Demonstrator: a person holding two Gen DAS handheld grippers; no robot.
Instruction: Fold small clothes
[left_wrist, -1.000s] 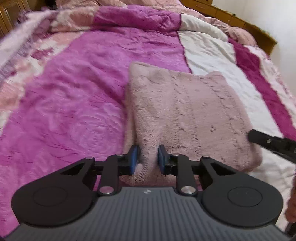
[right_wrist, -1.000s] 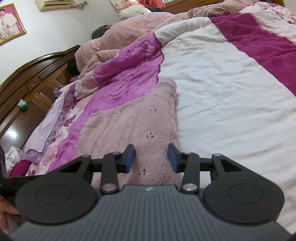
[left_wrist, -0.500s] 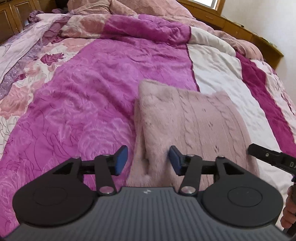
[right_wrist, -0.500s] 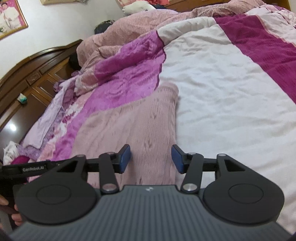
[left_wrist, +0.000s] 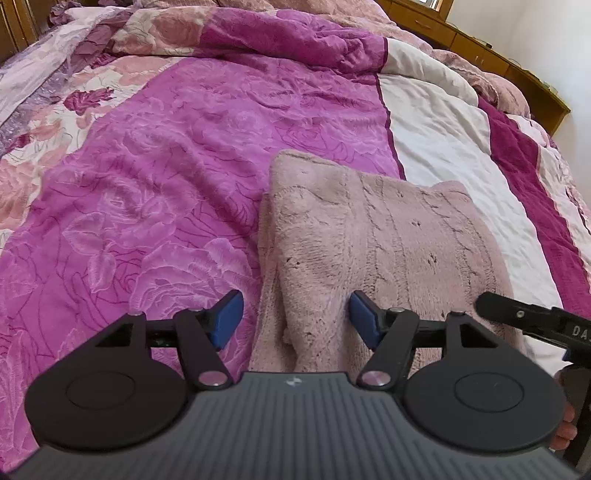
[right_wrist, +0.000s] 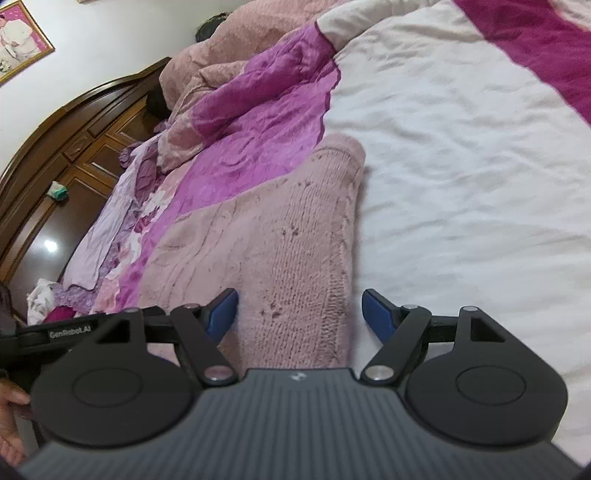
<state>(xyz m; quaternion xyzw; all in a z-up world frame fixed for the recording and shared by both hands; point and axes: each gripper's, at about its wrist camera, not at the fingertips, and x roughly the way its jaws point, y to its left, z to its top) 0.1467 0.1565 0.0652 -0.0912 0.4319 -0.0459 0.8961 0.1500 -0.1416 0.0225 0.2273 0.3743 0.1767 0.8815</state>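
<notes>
A folded pale pink knitted garment (left_wrist: 376, 236) lies flat on the bed; it also shows in the right wrist view (right_wrist: 280, 236). My left gripper (left_wrist: 295, 319) is open, its blue pads spread over the garment's near left edge, holding nothing. My right gripper (right_wrist: 299, 314) is open over the garment's near right edge, also empty. The tip of the right gripper shows at the right of the left wrist view (left_wrist: 532, 321). The left gripper's side shows at the left of the right wrist view (right_wrist: 70, 332).
The bed is covered by a quilt with a magenta floral panel (left_wrist: 166, 166), a white panel (right_wrist: 461, 166) and dark pink stripes. Rumpled bedding (right_wrist: 240, 74) lies at the head. A dark wooden headboard (right_wrist: 74, 140) and a wall stand beyond.
My left gripper has opened and let go of the garment's edge. My right gripper has opened wider. Both have drawn back and risen a little; the garment lies still.
</notes>
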